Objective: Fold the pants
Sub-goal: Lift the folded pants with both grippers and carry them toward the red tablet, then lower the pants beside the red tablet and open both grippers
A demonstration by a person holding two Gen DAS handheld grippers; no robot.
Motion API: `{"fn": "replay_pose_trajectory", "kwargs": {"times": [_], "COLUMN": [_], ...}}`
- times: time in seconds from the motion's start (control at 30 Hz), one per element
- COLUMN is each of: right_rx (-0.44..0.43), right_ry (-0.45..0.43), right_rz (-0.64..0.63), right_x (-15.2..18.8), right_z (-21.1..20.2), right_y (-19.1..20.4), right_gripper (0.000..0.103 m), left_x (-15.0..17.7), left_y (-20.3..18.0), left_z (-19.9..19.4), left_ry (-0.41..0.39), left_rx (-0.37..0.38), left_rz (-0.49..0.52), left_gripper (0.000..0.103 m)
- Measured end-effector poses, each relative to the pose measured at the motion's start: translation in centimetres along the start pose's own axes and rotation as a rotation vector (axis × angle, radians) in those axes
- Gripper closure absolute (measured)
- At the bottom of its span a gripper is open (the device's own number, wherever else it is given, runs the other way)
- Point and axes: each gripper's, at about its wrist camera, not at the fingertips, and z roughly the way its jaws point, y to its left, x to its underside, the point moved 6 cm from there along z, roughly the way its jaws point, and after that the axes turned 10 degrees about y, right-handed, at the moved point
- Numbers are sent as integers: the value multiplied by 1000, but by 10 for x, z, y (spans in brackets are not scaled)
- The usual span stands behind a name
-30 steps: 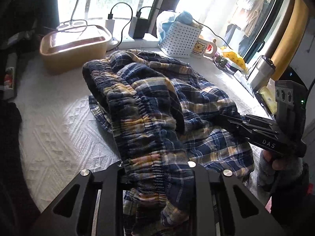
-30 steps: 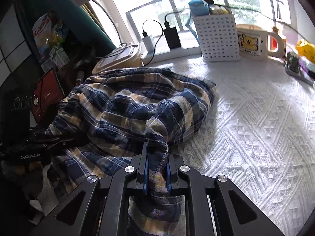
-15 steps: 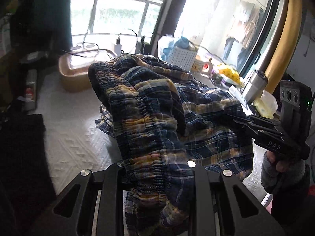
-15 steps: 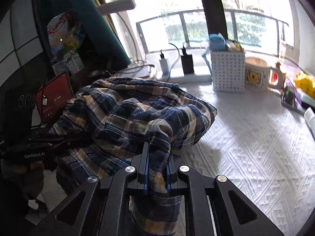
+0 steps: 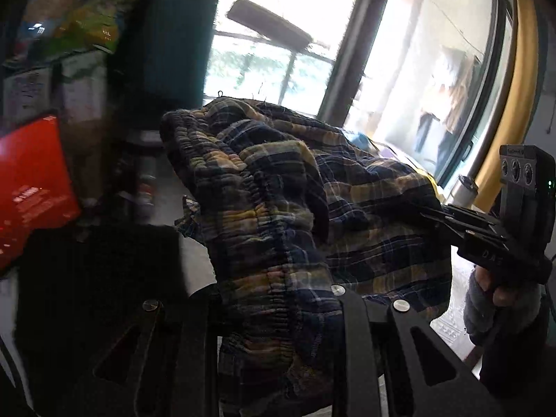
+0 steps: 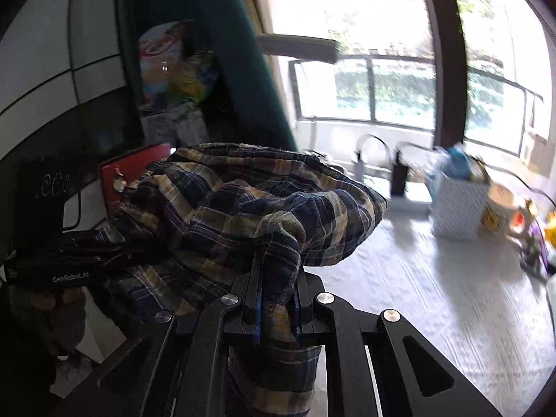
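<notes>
Change: a second earlier the plaid pants (image 5: 285, 208) lay bunched on the white textured tablecloth (image 6: 434, 295); by this moment both grippers had lifted them, and both views had swung up toward the window and the blurred shelves at left.
Meaning: judging from this, the garment was being raised so it could hang out straight, so the folding itself had not begun.
Pants: held in the air in a slack heap between the two tools, the gathered elastic waistband (image 5: 243, 187) toward the left gripper, the rest draped across to the right; whether any cloth was touching the table could not be told.
Left gripper (image 5: 278, 316): jaws drawn in on the waistband, a thick wad of cloth filling the gap.
Right gripper (image 6: 276, 299): fingers pressed nearly together, pinching a thin fold of fabric between the blue pads (image 6: 258, 316).
Far right: the white perforated basket (image 6: 455, 205) and bear mug (image 6: 500, 208) stood well apart from the cloth.
</notes>
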Motion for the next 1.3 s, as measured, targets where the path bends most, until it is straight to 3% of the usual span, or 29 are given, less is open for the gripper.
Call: {"fn": "replay_pose_trajectory", "kwargs": {"times": [0.17,0.3,0.43,0.6,0.7,0.8,0.83,0.9,0.97,1.03,1.13,1.2,1.23,1.27,1.3], "right_rx": [-41,-88,-119,-158,-183,-169,-158,-151,-152,-146,-89,-58,-53,-50,-51], "right_ry": [-19,-2,33,124,189,261,287,314,310,307,279,236,204,186,165], "right_rz": [-42,-42,-66,-69,-36,-44,-53,-40,-17,13,44,44,27,12,-11], "right_x": [-22,-34,-34,-18,-2,22,29,40,46,50,47,38,28,19,10], "right_z": [14,36,63,114,143,173,181,184,178,168,153,142,136,139,135], "right_y": [39,67,94,119,122,121,120,112,98,81,56,44,43,42,44], "right_gripper": [90,90,90,90,90,90,85,67,42,37,37,38,47,64,68], "left_x": [-4,-1,11,42,70,91,94,96,95,93,76,55,45,37,33], "left_y": [37,65,99,143,166,181,185,186,188,189,186,172,164,160,153], "left_z": [-32,-45,-40,-11,14,25,23,13,3,-6,-17,-25,-25,-26,-26], "left_ry": [-47,-41,15,118,214,258,251,227,212,203,159,99,77,62,51], "left_rx": [-65,-125,-190,-211,-216,-219,-223,-235,-261,-310,-352,-339,-325,-313,-299], "left_rz": [-10,-2,-18,-107,-151,-202,-212,-204,-182,-162,-113,-67,-46,-27,-1], "left_gripper": [81,81,81,78,70,47,40,39,33,30,30,30,30,30,30]}}
